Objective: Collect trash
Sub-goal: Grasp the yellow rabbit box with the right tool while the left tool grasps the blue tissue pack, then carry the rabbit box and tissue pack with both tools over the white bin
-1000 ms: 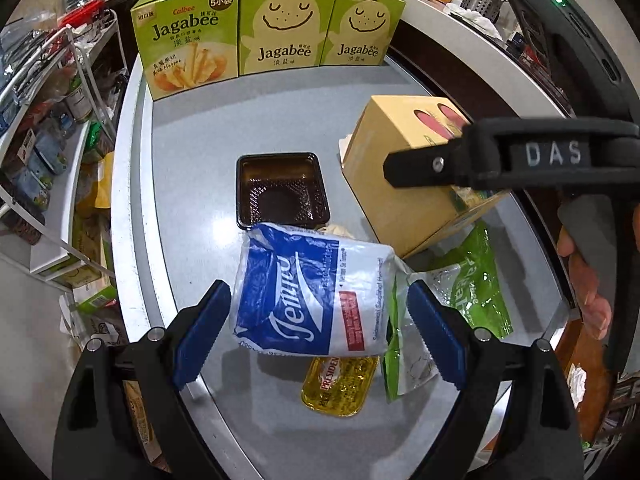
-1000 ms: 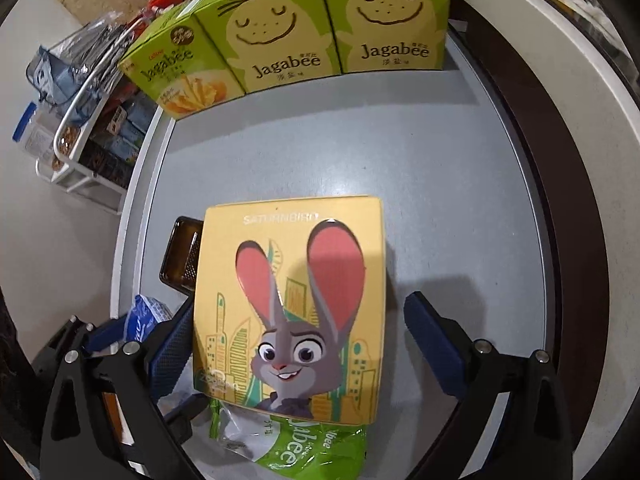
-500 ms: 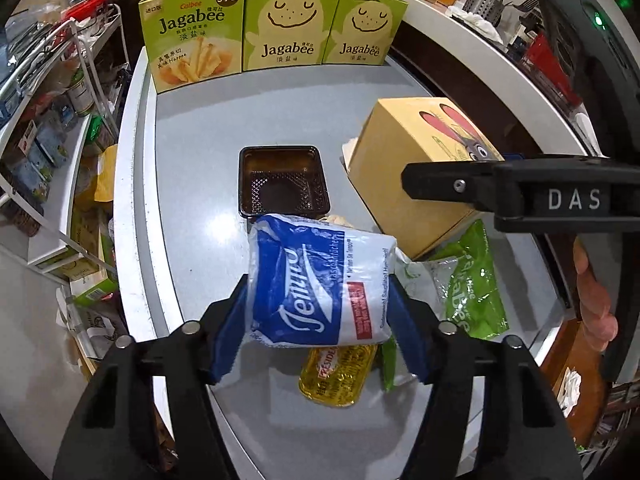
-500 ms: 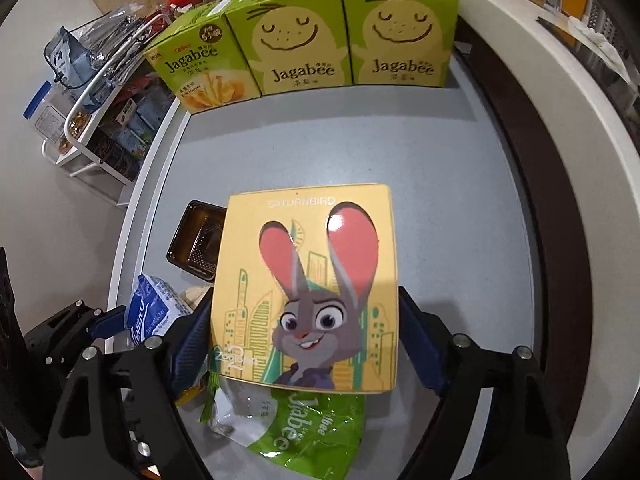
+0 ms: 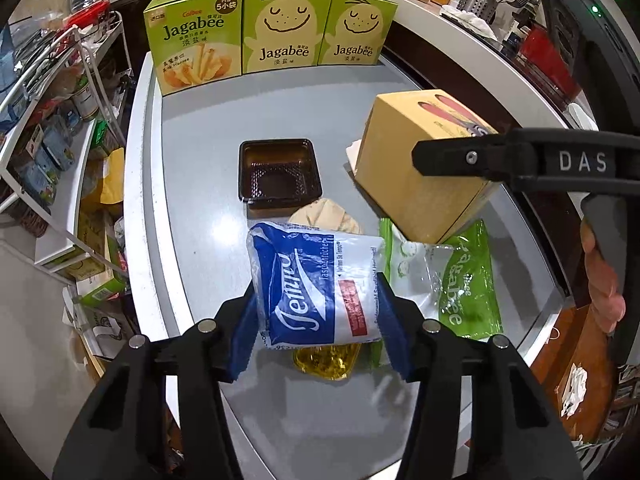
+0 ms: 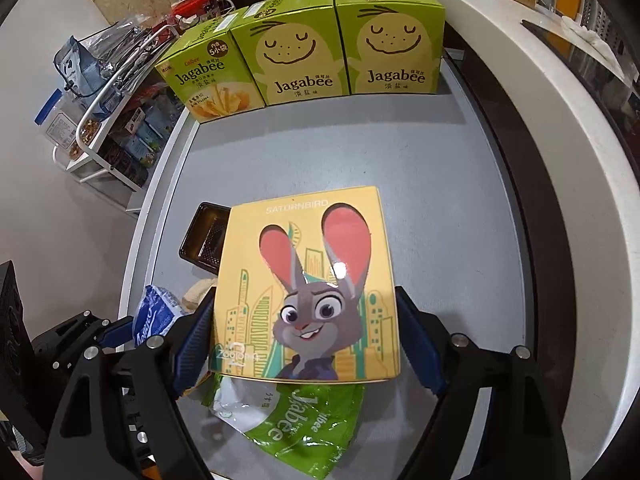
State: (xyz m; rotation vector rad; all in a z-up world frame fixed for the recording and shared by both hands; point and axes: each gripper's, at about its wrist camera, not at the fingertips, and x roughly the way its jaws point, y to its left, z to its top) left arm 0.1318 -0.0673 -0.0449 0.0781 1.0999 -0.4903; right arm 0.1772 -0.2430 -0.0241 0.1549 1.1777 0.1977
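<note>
A blue and white tissue pack (image 5: 316, 284) is pinched between the blue pads of my left gripper (image 5: 318, 314), which is shut on it above the grey counter (image 5: 224, 116). My right gripper (image 6: 308, 340) has a yellow rabbit-print box (image 6: 308, 280) between its jaws. They are still closing, and both pads press on the box's sides. In the left wrist view the box (image 5: 416, 184) hangs tilted over a green Jagabee bag (image 5: 468, 280). A yellow foil packet (image 5: 324, 360) lies under the tissue pack. A brown plastic tray (image 5: 278, 172) and a crumpled beige wrapper (image 5: 326, 216) lie behind it.
Three green Jagabee boxes (image 6: 300, 56) stand in a row at the counter's far edge. A white wire rack (image 5: 60, 120) full of goods stands off the left side. A raised white ledge (image 6: 560, 160) curves along the right. A person's hand (image 5: 604, 280) holds the right gripper's handle.
My left jaws have closed onto the tissue pack. My right jaws have closed onto the yellow box, and it has come up a little off the green bag.
</note>
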